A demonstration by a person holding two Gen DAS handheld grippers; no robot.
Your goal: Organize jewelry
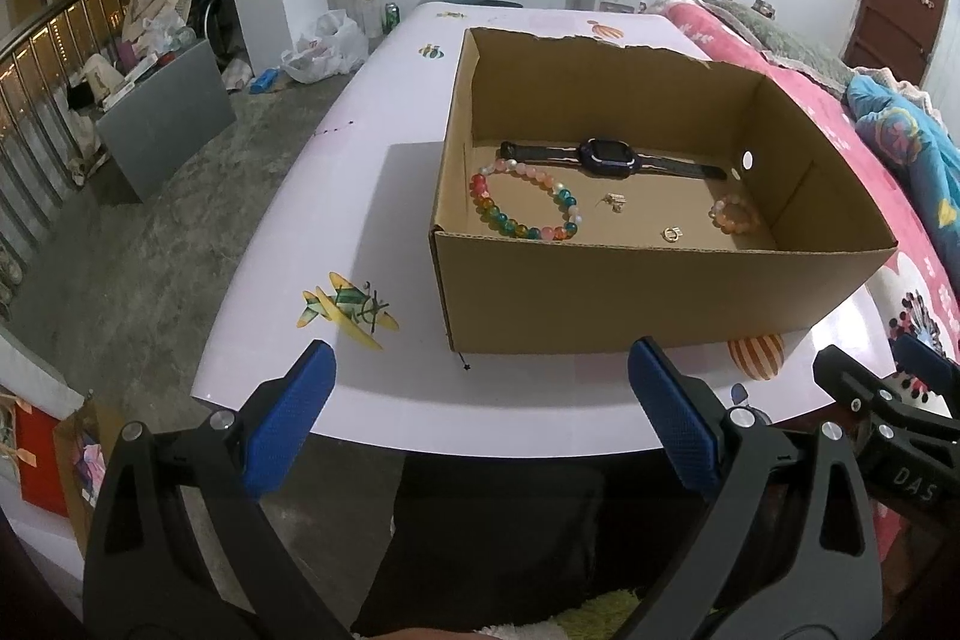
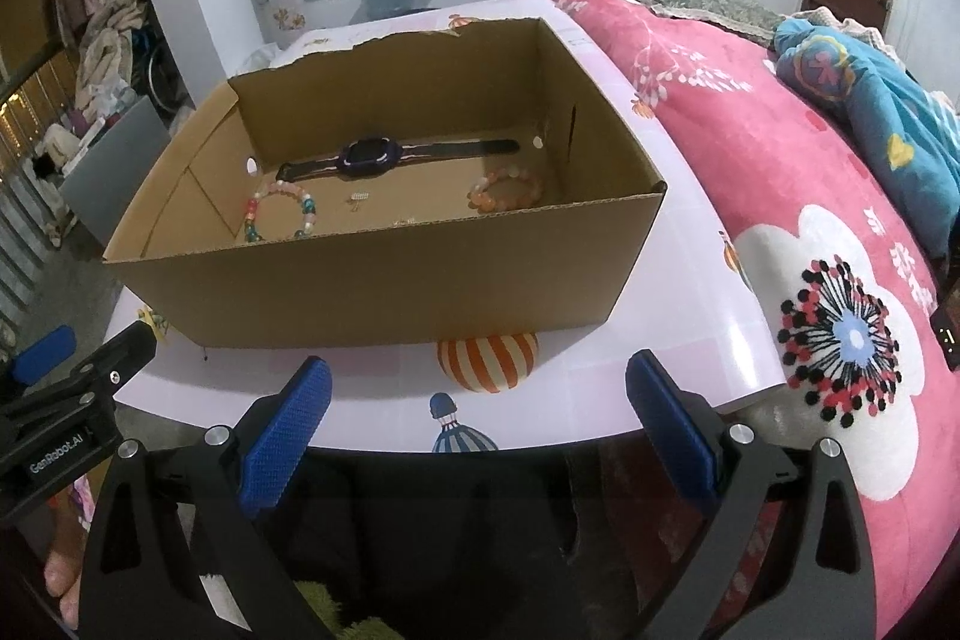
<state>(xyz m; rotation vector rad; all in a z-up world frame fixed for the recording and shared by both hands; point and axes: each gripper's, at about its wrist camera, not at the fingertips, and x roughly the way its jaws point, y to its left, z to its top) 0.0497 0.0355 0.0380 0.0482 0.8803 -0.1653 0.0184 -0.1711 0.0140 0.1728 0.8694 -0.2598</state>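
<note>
At the far left of the left wrist view, the left gripper (image 1: pixel 480 376) is held above the near edge of a white table (image 1: pixel 372 196) printed with cartoon stickers, its blue-padded fingers (image 1: pixel 288 430) spread wide with nothing between them. Ahead of it, an open cardboard box (image 1: pixel 648 298) is set on the table, and all the jewelry is seen on its floor. Nearest the box's left wall, a multicoloured bead bracelet (image 1: pixel 528 208) is laid flat. Behind it, along the far wall, a dark smartwatch (image 1: pixel 606 157) is stretched out with its strap flat. Further right, a small gold earring (image 1: pixel 615 202) is placed near the middle of the floor, and a gold ring (image 1: pixel 671 234) is found close to the near wall. Towards the right wall, a pink-orange bead bracelet (image 1: pixel 733 214) is seen. At the right, a pink floral blanket (image 2: pixel 780 172) is spread beside the table. The right gripper (image 2: pixel 477 376) is held before the box's near wall, its jaws equally wide apart and nothing gripped. An orange-and-white striped balloon sticker (image 2: pixel 489 361) is seen on the table just beyond its fingertips.
</note>
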